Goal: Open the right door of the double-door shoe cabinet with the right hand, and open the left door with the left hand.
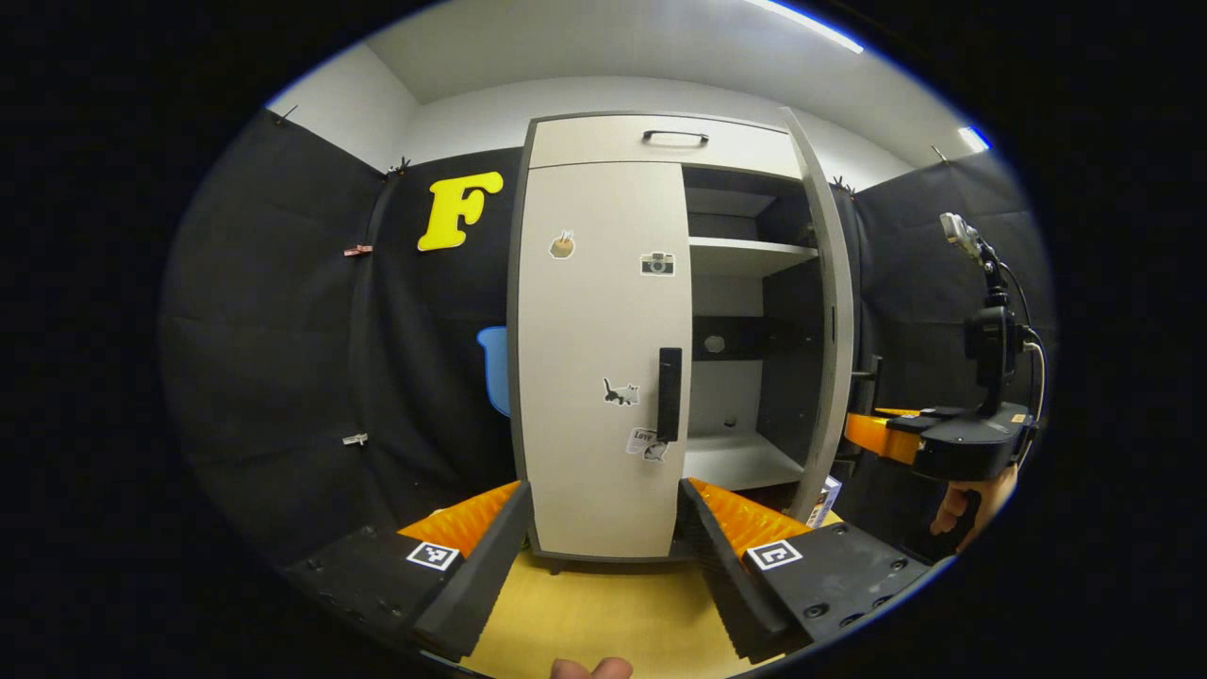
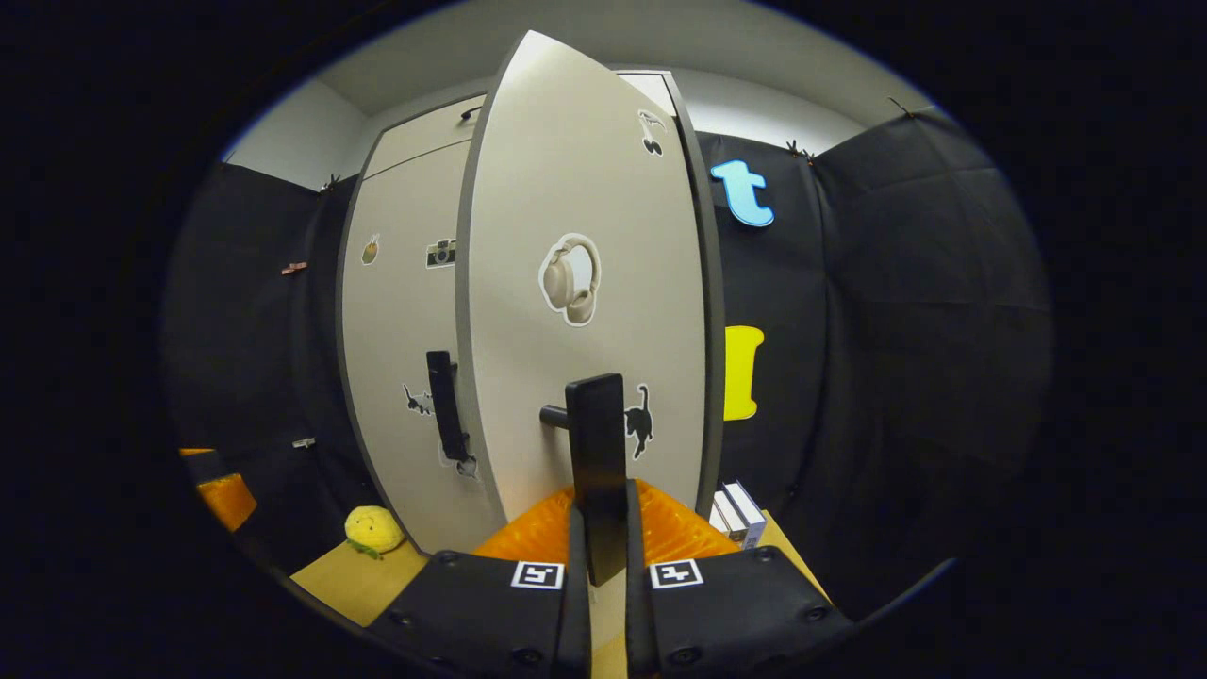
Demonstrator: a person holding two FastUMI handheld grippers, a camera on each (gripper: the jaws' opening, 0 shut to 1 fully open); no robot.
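The pale shoe cabinet (image 1: 603, 141) stands on a yellow floor. Its left door (image 1: 599, 311) is closed, with a black vertical handle (image 1: 669, 393) at its right edge. The right door (image 1: 822, 311) stands swung out, baring the shelves (image 1: 750, 253). My left gripper (image 1: 603, 509) is open, its fingers spread wide low in front of the left door and touching nothing. In the right gripper view, the right door (image 2: 585, 207) fills the middle, and my right gripper (image 2: 600, 528) is shut on its black handle (image 2: 597, 443). The left door's handle (image 2: 443, 405) shows behind it.
A drawer with a black handle (image 1: 675, 138) tops the cabinet. A yellow plush toy (image 2: 374, 530) lies on the floor left of the cabinet, and small boxes (image 2: 738, 514) stand right of it. A hand (image 1: 971, 509) holds the right gripper (image 1: 943, 438) beside the open door.
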